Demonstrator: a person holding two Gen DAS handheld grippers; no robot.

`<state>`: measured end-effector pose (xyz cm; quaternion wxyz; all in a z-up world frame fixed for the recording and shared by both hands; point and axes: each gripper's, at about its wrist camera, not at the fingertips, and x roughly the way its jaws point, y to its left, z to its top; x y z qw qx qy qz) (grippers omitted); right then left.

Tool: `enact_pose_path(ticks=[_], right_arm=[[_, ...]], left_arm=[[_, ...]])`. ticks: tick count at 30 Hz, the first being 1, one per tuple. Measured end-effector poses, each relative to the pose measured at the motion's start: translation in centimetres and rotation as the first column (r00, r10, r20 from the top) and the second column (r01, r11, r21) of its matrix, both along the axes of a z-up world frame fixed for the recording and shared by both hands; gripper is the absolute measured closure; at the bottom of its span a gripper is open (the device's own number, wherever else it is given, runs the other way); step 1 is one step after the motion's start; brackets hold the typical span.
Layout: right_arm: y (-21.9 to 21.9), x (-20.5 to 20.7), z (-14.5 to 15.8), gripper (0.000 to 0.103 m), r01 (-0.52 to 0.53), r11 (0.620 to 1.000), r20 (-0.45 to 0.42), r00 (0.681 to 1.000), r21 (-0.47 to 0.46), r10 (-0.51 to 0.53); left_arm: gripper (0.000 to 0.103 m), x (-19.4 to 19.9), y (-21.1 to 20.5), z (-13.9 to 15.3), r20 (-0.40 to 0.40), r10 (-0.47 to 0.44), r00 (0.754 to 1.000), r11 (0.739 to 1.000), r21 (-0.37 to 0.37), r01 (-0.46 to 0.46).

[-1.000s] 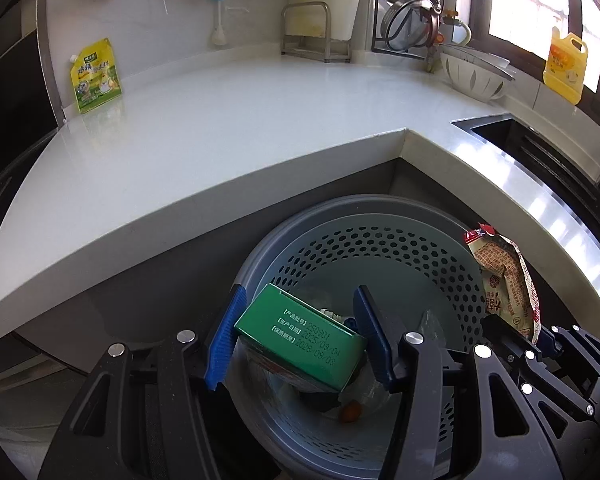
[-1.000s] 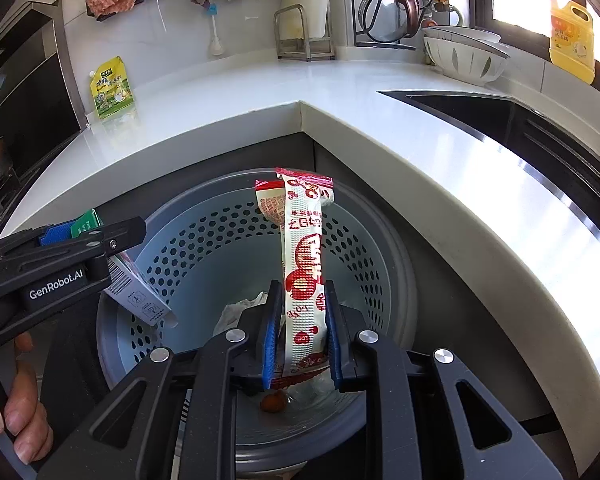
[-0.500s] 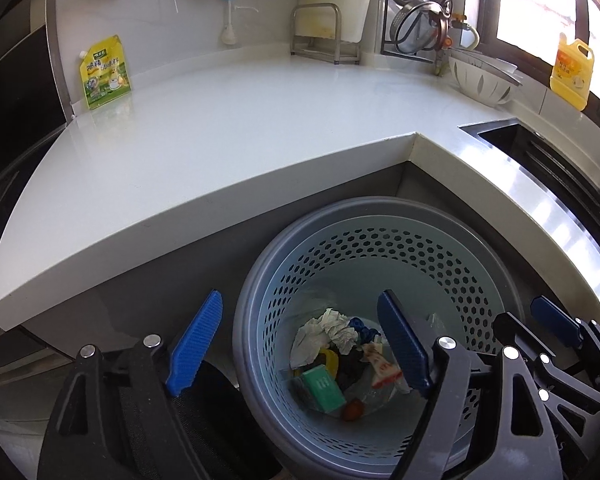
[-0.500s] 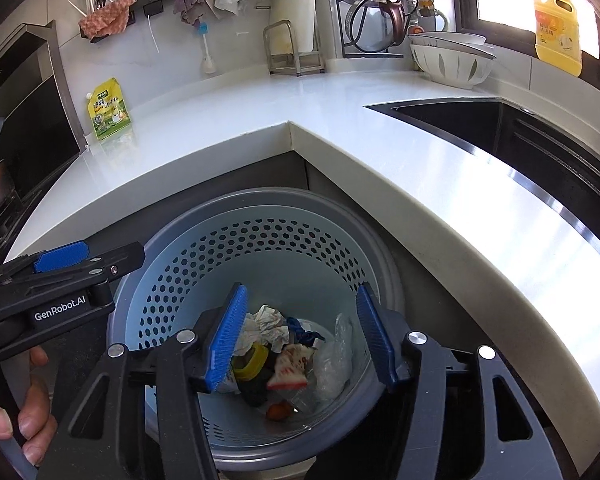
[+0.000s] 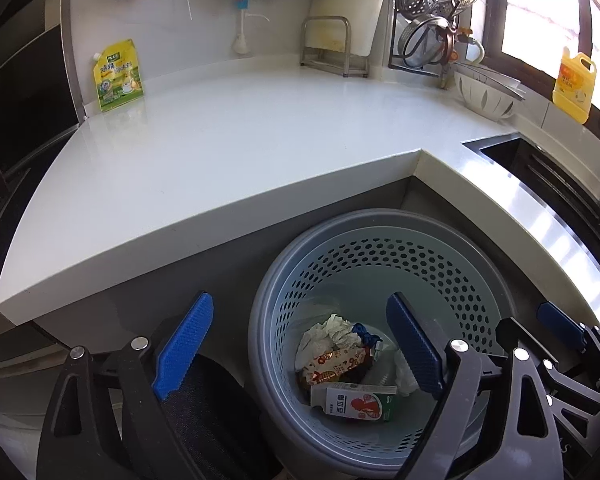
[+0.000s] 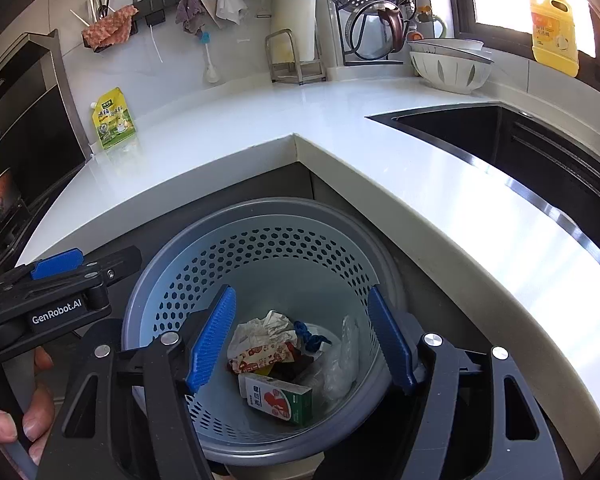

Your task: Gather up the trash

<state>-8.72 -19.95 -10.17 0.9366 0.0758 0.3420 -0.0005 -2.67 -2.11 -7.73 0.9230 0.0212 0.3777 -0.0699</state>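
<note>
Both your tools hang over the bin [image 5: 380, 240]: left tool [image 5: 300, 348] and right tool [image 6: 300, 340] have just been opening, jaws wide, nothing between the pads. The carton [image 6: 278, 398] lies flat on the bin floor at the near side, and the wrapper [image 6: 260, 354] lies just behind it against the crumpled paper [image 6: 266, 326]. The bin sits below the bench [image 6: 340, 120] corner; a yellow pouch [image 6: 114, 122] stands on the bench, well apart from the bin.
</note>
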Motion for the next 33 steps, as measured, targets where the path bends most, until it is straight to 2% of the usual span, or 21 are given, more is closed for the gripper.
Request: enact_pose_path(ticks=[16, 24, 33], right_arm=[[0.7, -0.9, 1.1, 0.025, 0.013, 1.000, 0.006, 1.000, -0.013, -0.013], [1.1, -0.8, 1.1, 0.022, 0.028, 0.999, -0.003, 1.000, -0.046, -0.028], [0.6, -1.0, 1.3, 0.022, 0.049, 0.998, 0.001, 0.999, -0.034, -0.049]], left_arm=[[0.009, -1.1, 1.2, 1.5, 0.035, 0.029, 0.999, 1.000, 0.001, -0.029], [0.008, -1.3, 1.5, 1.6, 0.030, 0.033, 0.999, 0.999, 0.006, -0.033], [0.007, -1.4, 1.5, 1.6, 0.030, 0.036, 0.999, 0.999, 0.007, -0.036]])
